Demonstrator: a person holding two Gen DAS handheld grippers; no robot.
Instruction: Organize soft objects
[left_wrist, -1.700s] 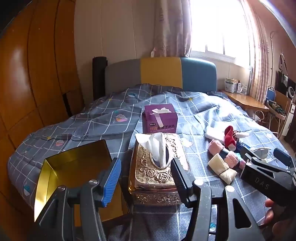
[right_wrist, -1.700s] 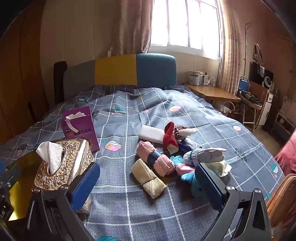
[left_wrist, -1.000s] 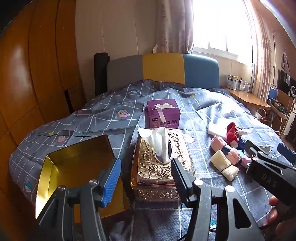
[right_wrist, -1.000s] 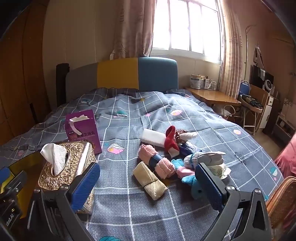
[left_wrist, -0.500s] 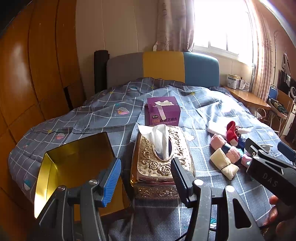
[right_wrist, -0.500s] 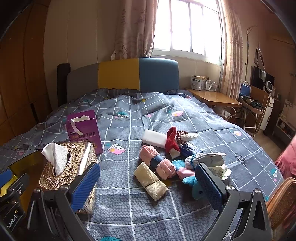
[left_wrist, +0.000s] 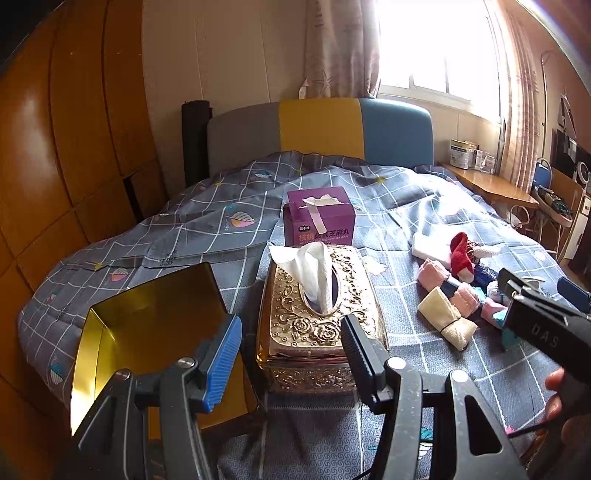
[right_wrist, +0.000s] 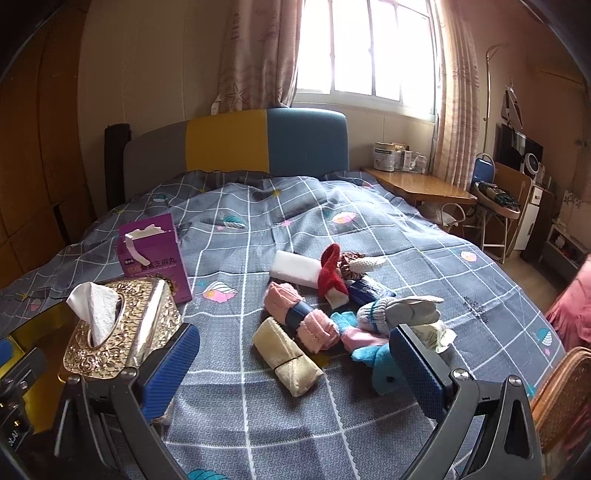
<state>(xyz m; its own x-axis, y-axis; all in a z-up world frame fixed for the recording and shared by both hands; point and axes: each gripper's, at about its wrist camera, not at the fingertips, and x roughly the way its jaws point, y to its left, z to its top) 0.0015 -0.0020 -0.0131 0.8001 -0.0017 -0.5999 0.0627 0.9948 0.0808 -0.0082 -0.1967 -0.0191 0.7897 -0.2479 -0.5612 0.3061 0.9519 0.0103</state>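
Left tool (left_wrist: 291, 354): jaws held wide with nothing between them, hovering just short of the gold tissue box (left_wrist: 319, 314).
Right tool (right_wrist: 295, 369): jaws spread wide and empty, aimed over the heap of soft things; its dark body is also seen at the right edge of the left wrist view.
Soft objects: a cream rolled cloth (right_wrist: 286, 356) lies nearest, with a pink roll in a dark band (right_wrist: 301, 317) touching it behind.
Rest of the heap: a blue plush toy (right_wrist: 373, 363), a grey glove (right_wrist: 402, 310), a red sock (right_wrist: 332, 273) and a white folded cloth (right_wrist: 295, 267) are piled together on the bed (right_wrist: 258, 417).
Container: an open gold tin (left_wrist: 147, 332) stands left of the tissue box, and nothing can be seen inside it.
Other items: a purple carton (left_wrist: 319, 218) sits behind the tissue box.
Progress: judged as barely begun, since every soft thing is on the bedspread and none is gripped.
Remaining: each piece is to be picked up and sorted, presumably into the tin.
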